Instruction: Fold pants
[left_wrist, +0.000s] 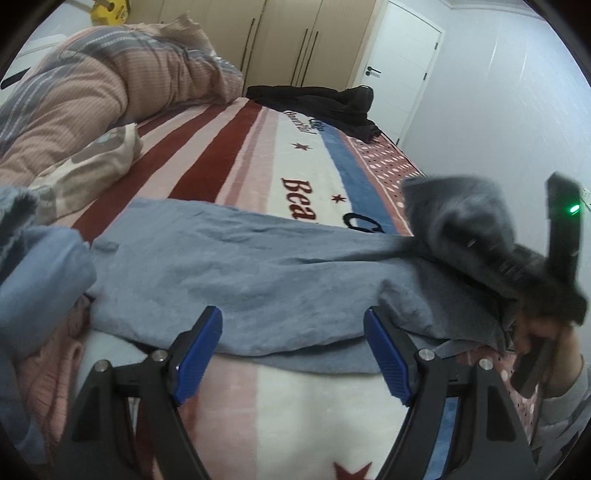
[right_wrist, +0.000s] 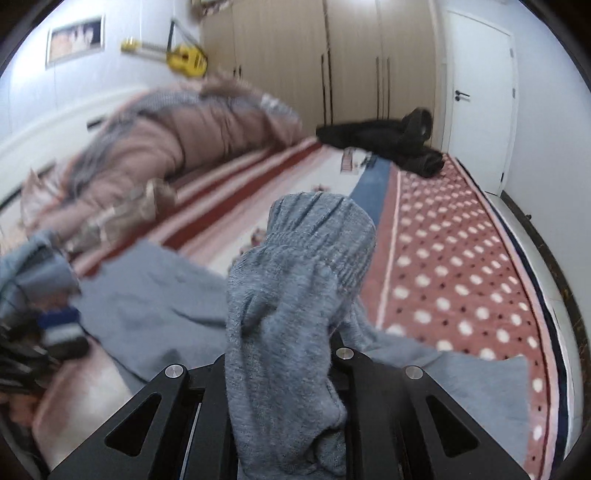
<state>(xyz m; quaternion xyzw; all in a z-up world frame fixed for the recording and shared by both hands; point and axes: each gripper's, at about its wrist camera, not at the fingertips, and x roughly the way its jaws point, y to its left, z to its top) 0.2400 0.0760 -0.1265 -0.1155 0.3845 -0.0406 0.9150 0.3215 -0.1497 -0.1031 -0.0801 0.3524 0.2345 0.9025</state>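
Grey-blue pants (left_wrist: 236, 269) lie stretched across the striped blanket on the bed. My left gripper (left_wrist: 293, 354) is open, its blue pads (left_wrist: 199, 350) just short of the near edge of the pants, holding nothing. My right gripper (right_wrist: 284, 369) is shut on the ribbed cuff end of the pants (right_wrist: 303, 258), which is lifted off the bed and drapes over the fingers, hiding them. The left wrist view shows the right gripper (left_wrist: 517, 273) at the right, holding that lifted end (left_wrist: 458, 214). The rest of the pants (right_wrist: 155, 310) trails left on the bed.
A rolled pink and grey duvet (left_wrist: 92, 92) and a small pillow (left_wrist: 96, 162) lie at the bed's far left. A dark garment (left_wrist: 321, 107) lies at the far end. More blue cloth (left_wrist: 40, 273) is bunched at the left. The bed's edge (right_wrist: 532, 254) runs along the right by the wall.
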